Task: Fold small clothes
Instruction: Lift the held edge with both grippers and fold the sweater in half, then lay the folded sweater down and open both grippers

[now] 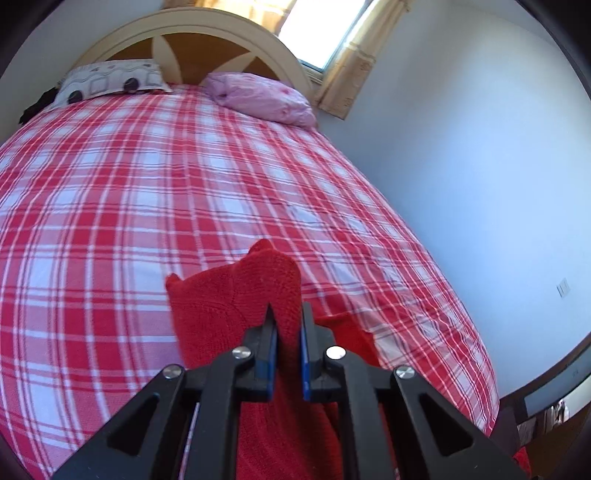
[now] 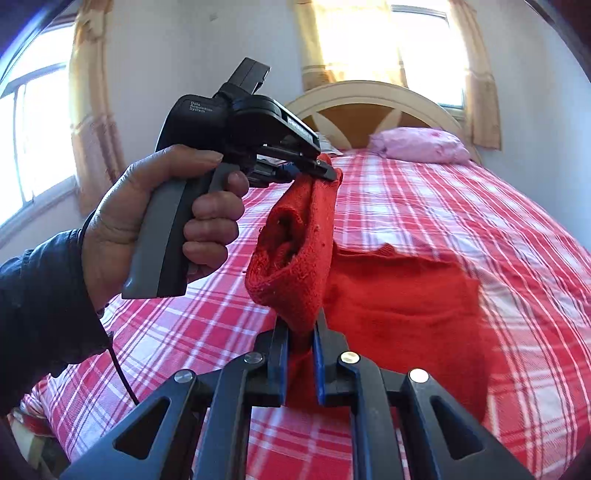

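Bed [image 1: 155,177]: we see a red and white plaid cover spread over the whole mattress, with an arched cream headboard [image 1: 192,33] at the far end
Walls and windows: pale walls; a bright window [image 2: 388,40] with yellowish curtains behind the headboard, another window at the left edge of the right wrist view
Pillows: a pink pillow [image 1: 258,96] at the head on the wall side, a patterned white pillow [image 1: 110,79] beside it
Red garment [image 2: 399,295]: we hold it lifted off the bed between the two grippers; one part hangs bunched as a tube, a wider part spreads below to the right, over the cover
Left hand [image 2: 147,218]: wrapped around the grey handle of its tool, dark sleeve behind it
Left gripper [image 1: 288,325]: jaws drawn narrow, pinching a fold of the red garment that stands up between the pads
Right gripper [image 2: 301,328]: jaws likewise narrow, clamped on the lower end of the bunched tube
Cable [image 2: 122,373]: a thin black lead hangs below the left sleeve
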